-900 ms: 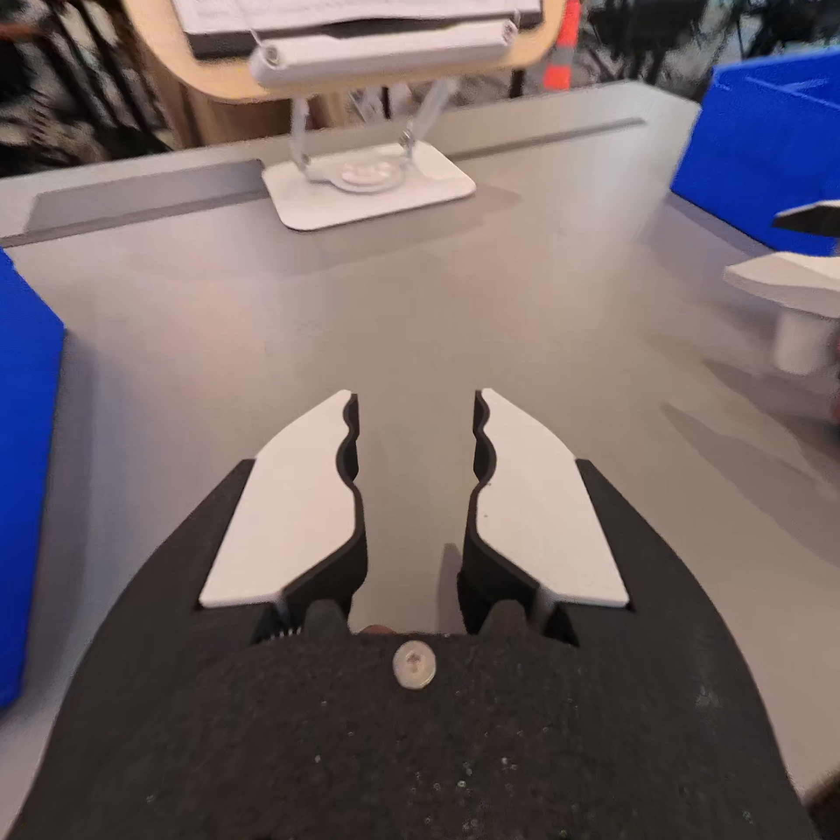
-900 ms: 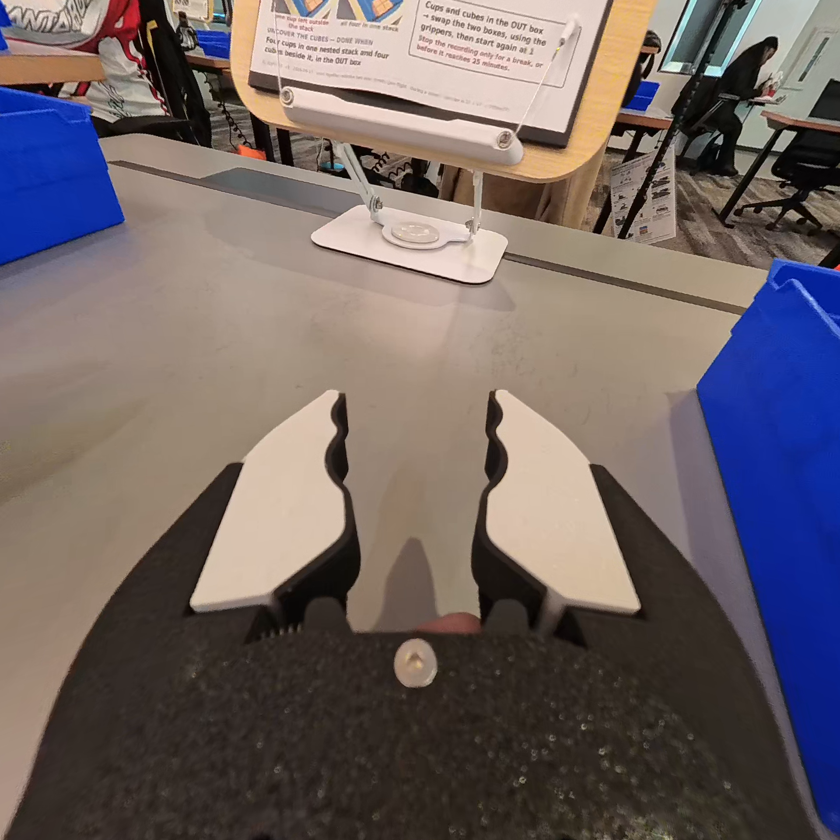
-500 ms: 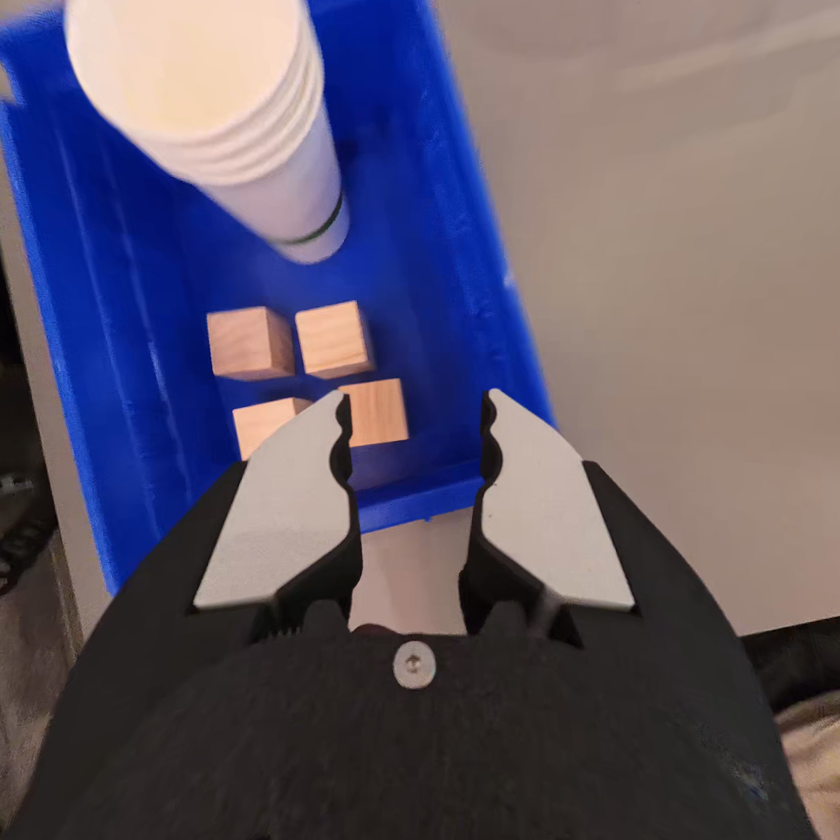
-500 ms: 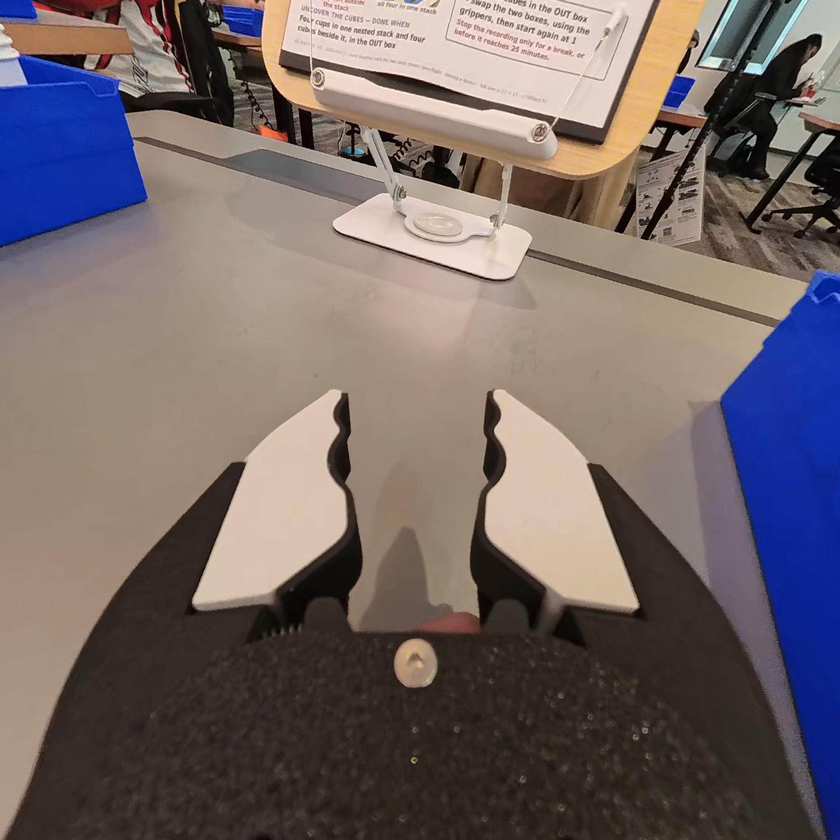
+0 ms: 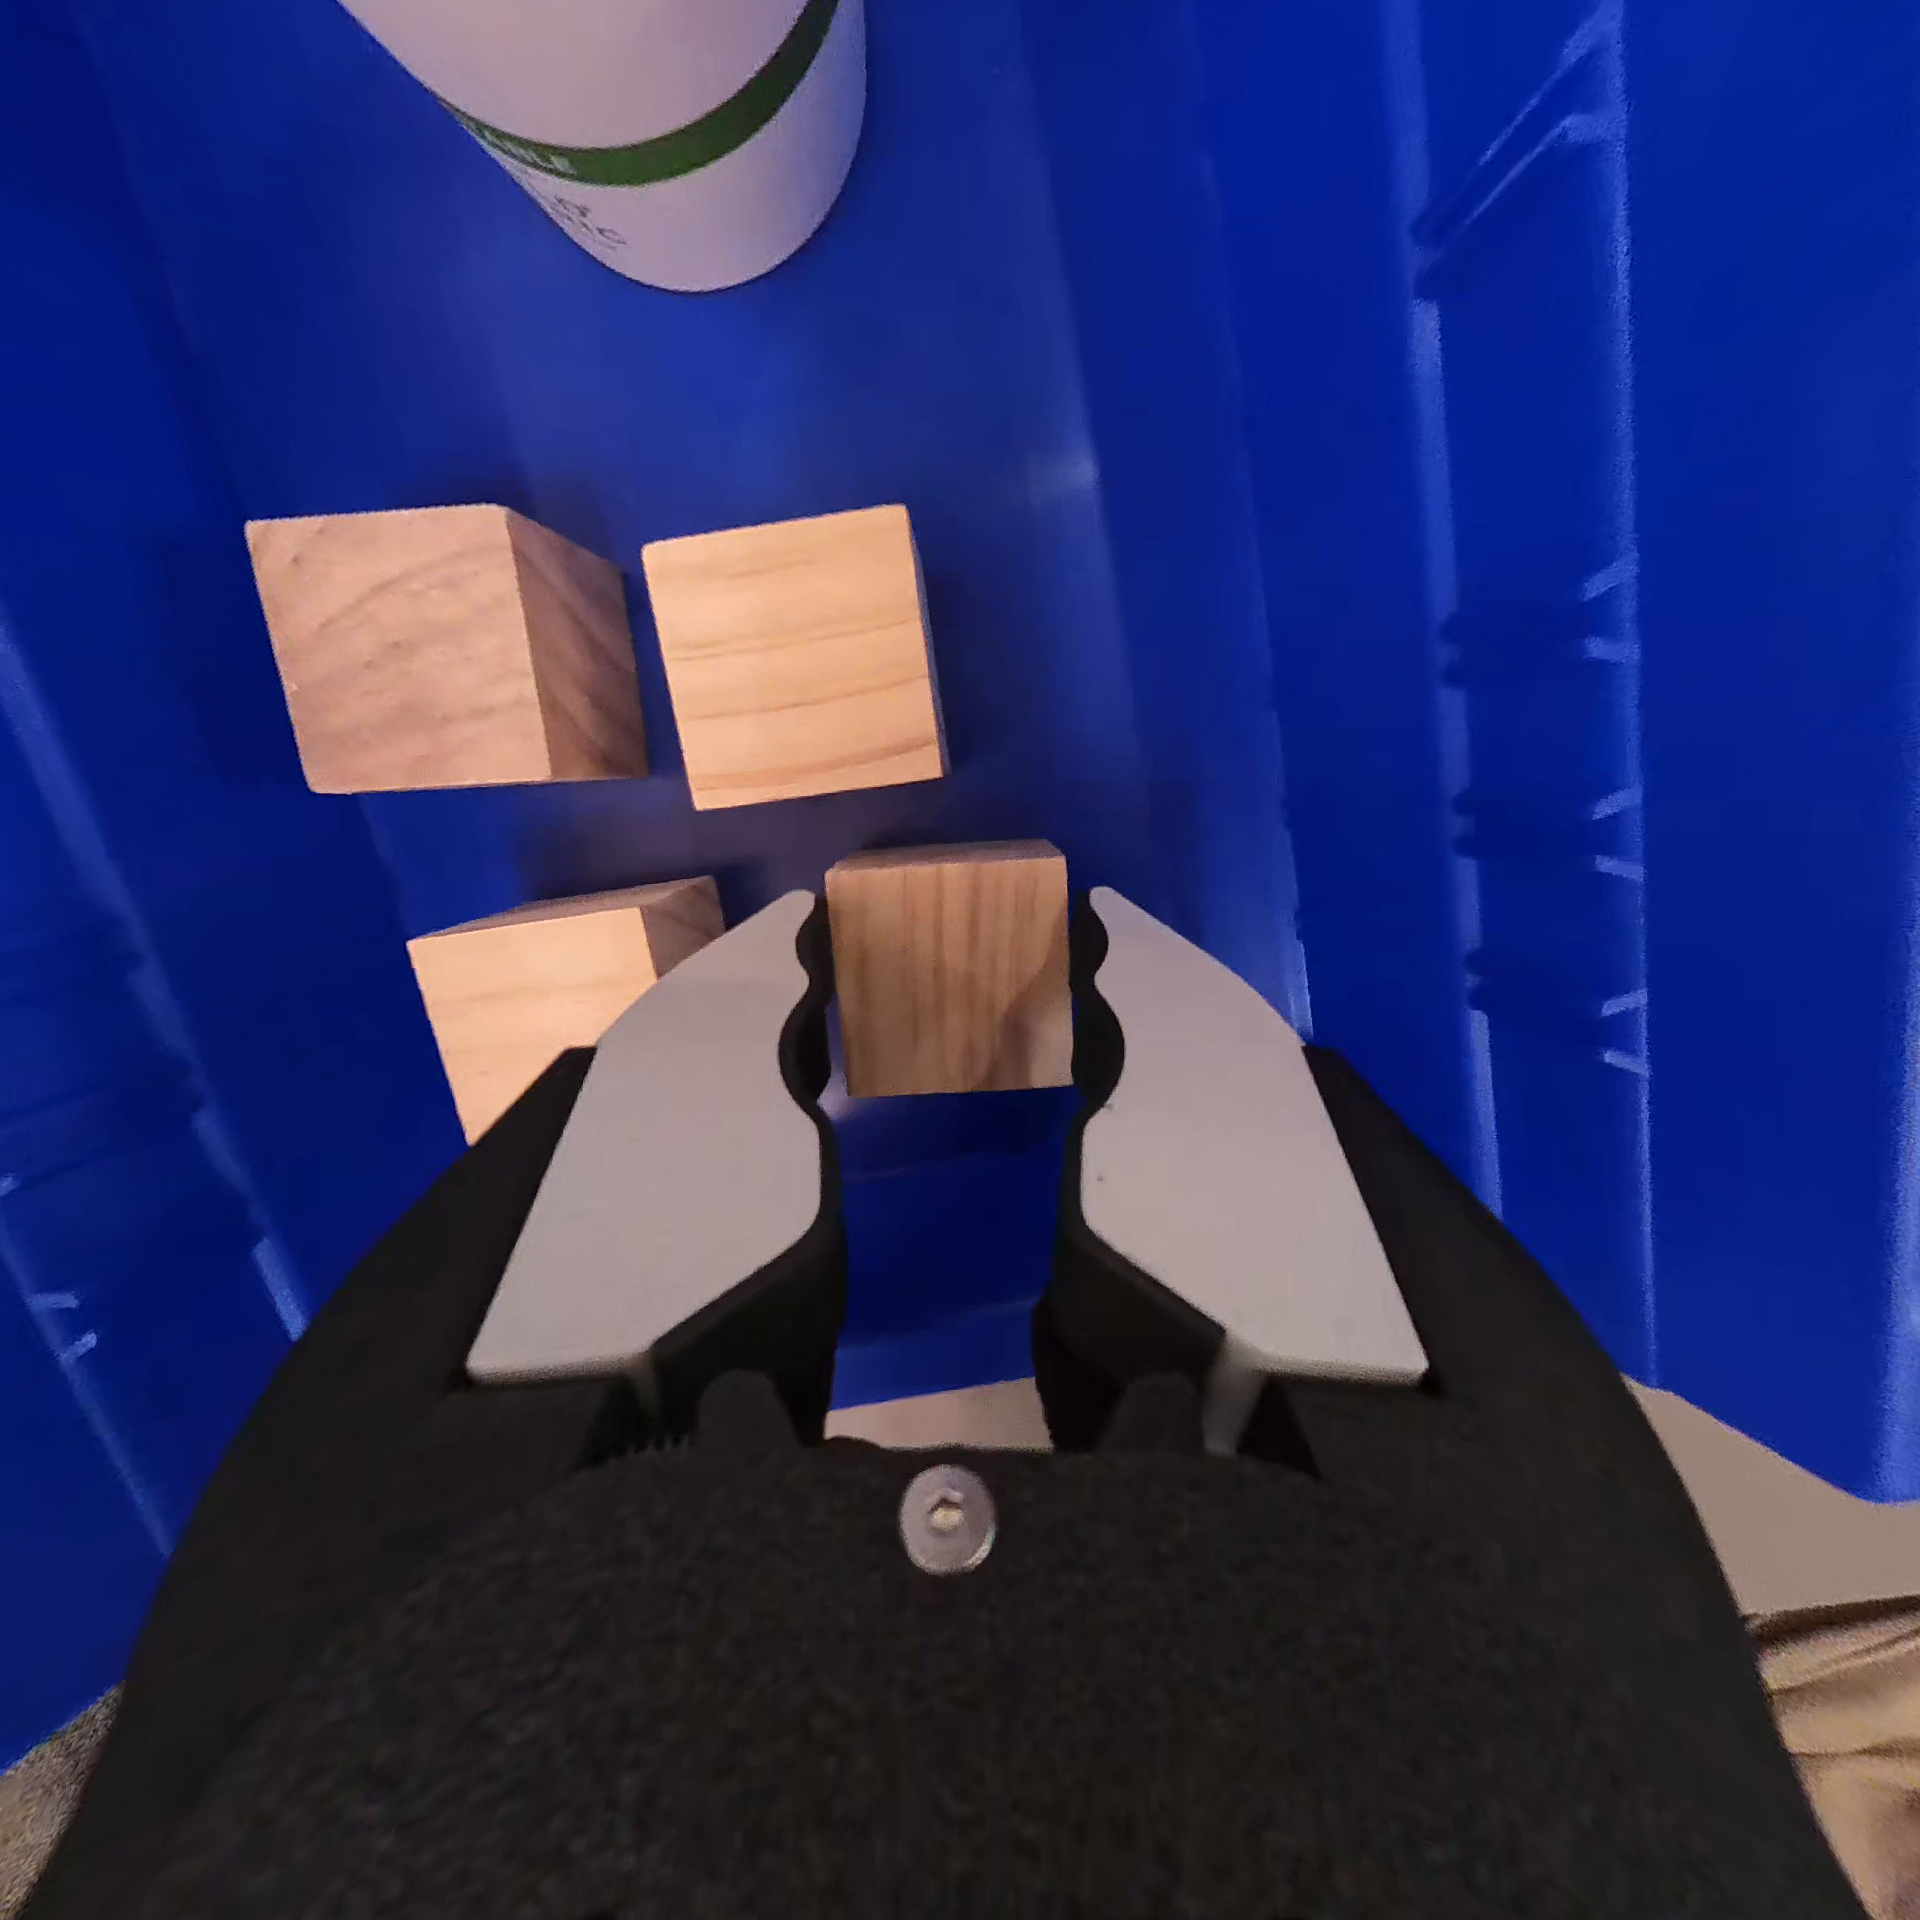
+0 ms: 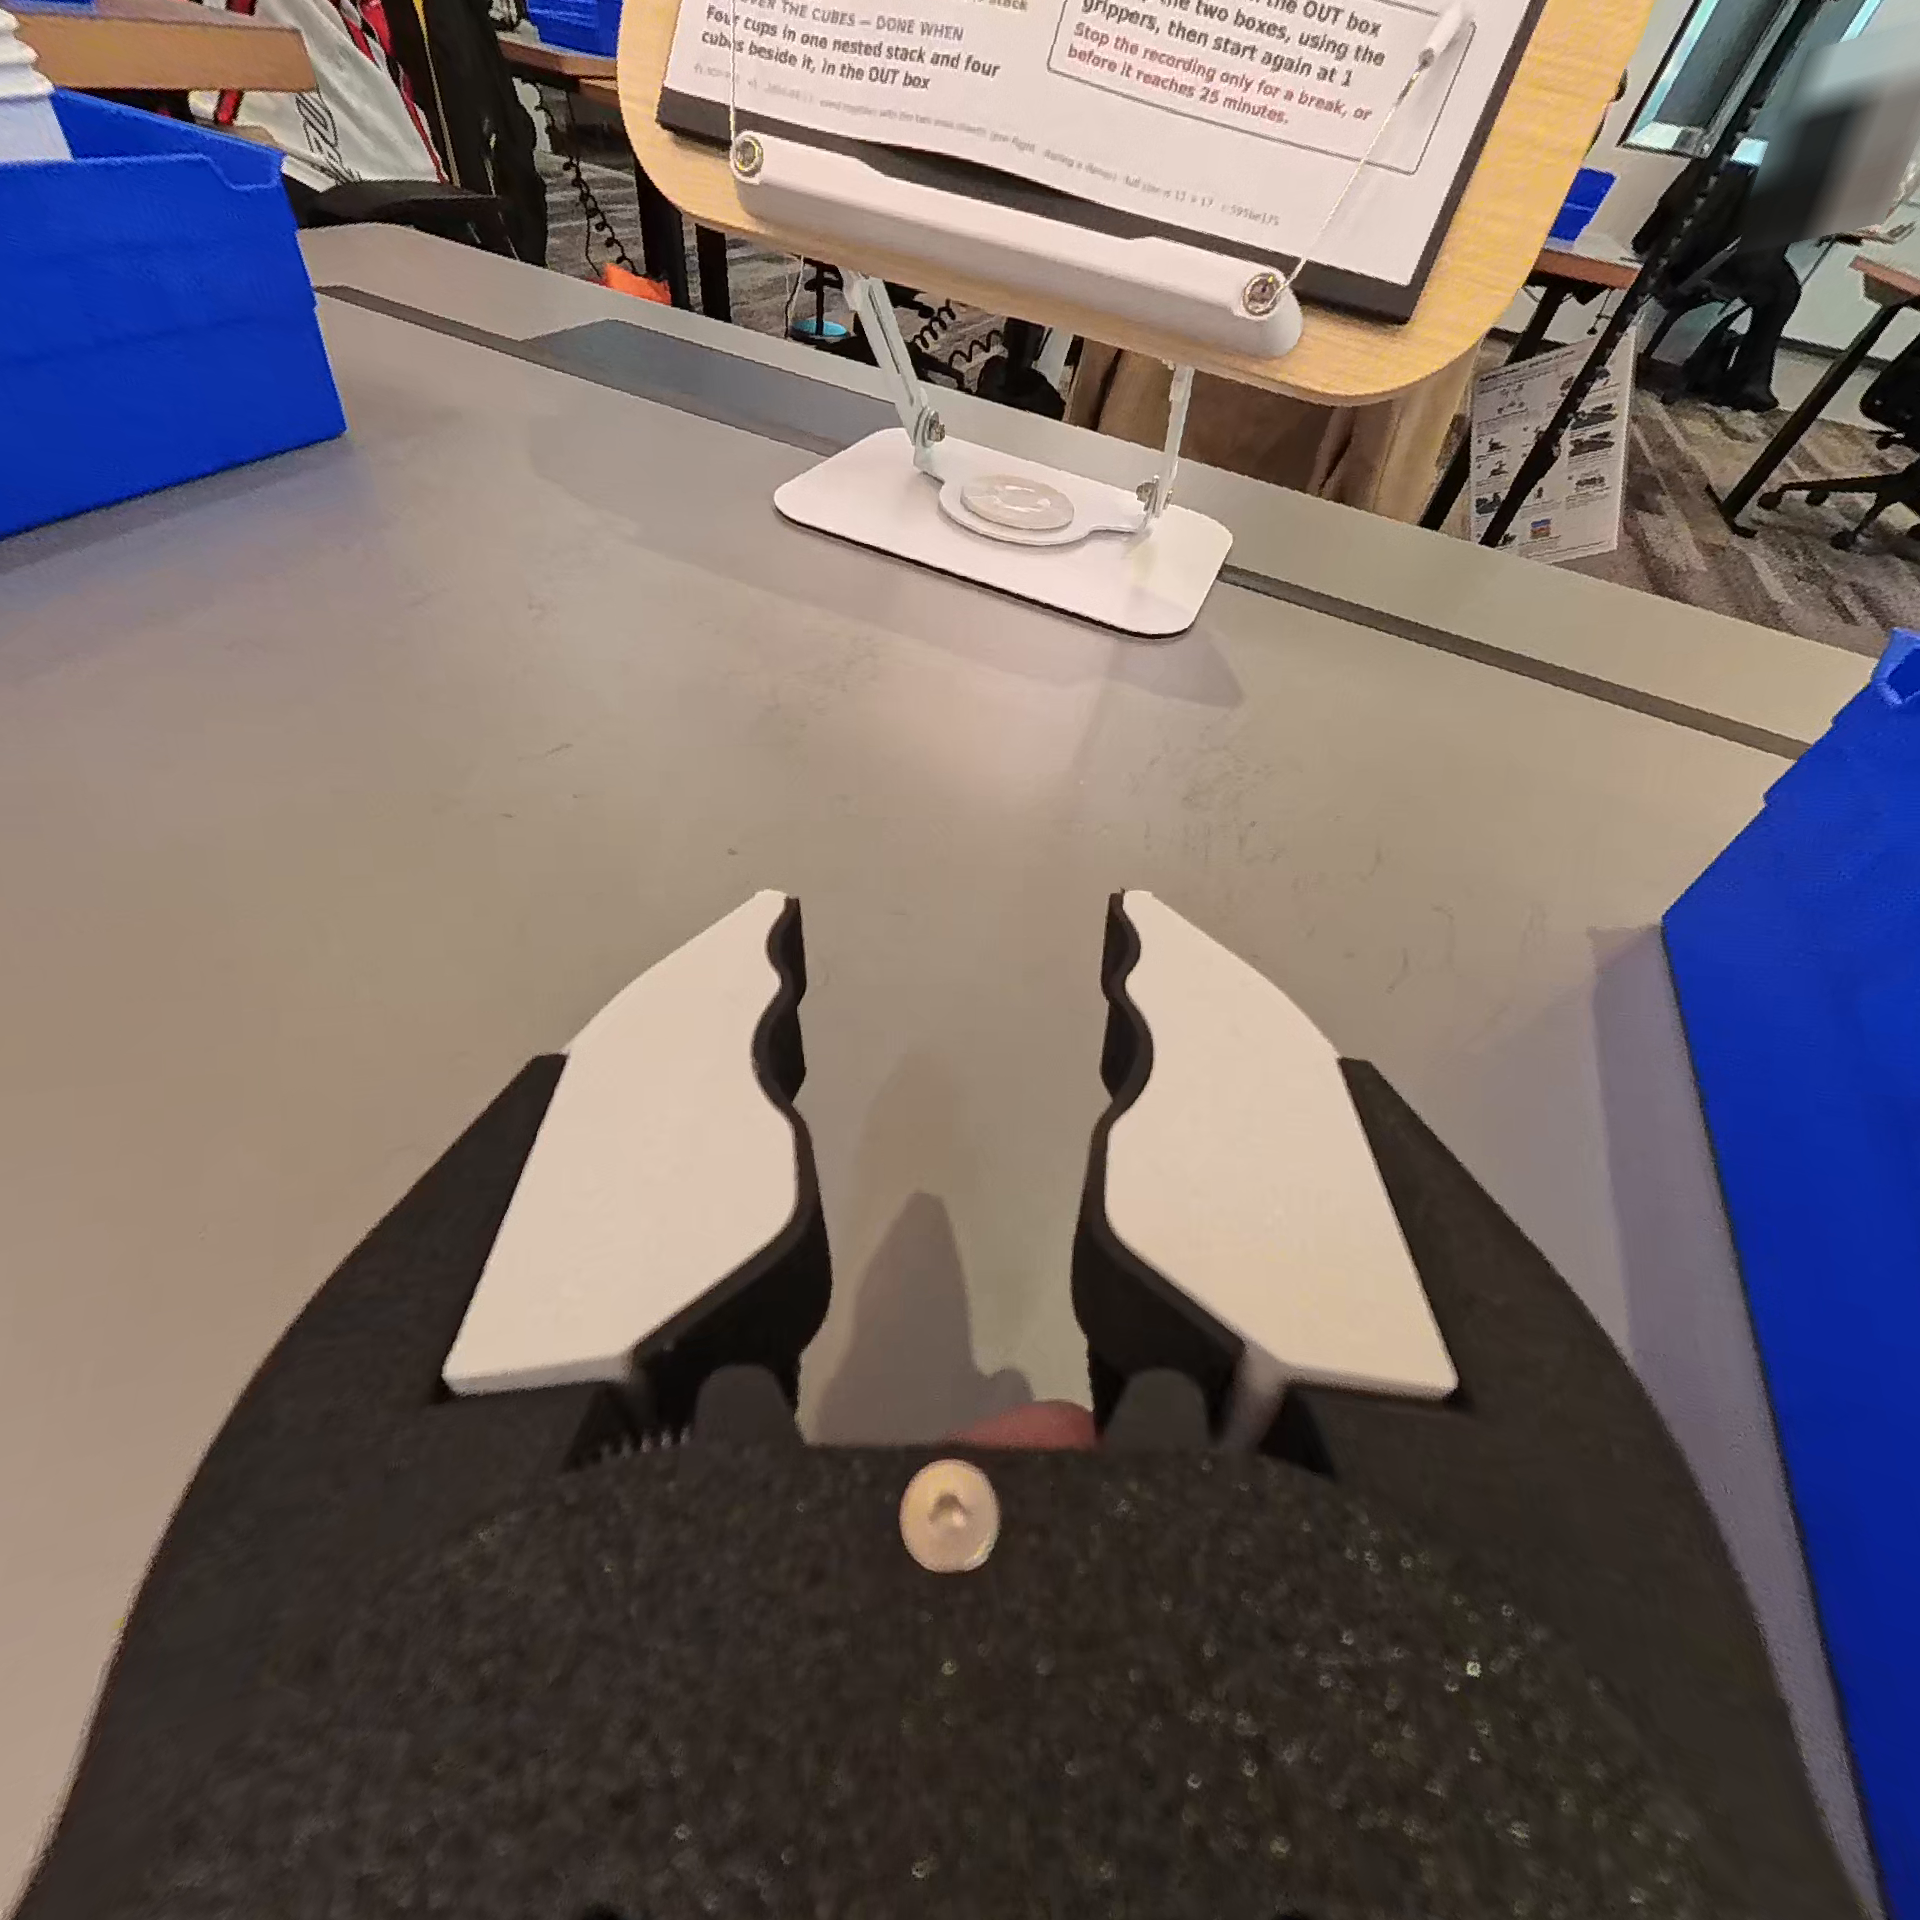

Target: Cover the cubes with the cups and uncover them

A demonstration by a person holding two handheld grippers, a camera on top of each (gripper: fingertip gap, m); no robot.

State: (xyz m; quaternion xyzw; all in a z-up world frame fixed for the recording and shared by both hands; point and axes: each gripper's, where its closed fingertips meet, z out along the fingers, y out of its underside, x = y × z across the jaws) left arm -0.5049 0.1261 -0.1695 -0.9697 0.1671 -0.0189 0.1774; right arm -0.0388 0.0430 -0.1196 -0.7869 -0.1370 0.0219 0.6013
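Note:
In the left wrist view, four wooden cubes lie on the floor of a blue bin (image 5: 1351,520). My left gripper (image 5: 948,914) is open and reaches down into the bin, its fingers on either side of the near right cube (image 5: 951,977), close to its sides. The other cubes are at far left (image 5: 436,649), far right (image 5: 795,655) and near left (image 5: 540,997), the last partly hidden by my left finger. A nested stack of white paper cups (image 5: 707,135) with a green band stands behind them. My right gripper (image 6: 954,904) is open and empty over the grey table (image 6: 520,831).
In the right wrist view, a blue bin (image 6: 1818,1091) stands close on the right and another blue bin (image 6: 135,312) at far left. A white document stand (image 6: 1008,520) holding a printed sheet stands at the table's far edge. People and chairs are beyond.
My left gripper swung from over the table to the blue bin and dropped in around the near right cube. My right gripper drifted slightly and stayed open.

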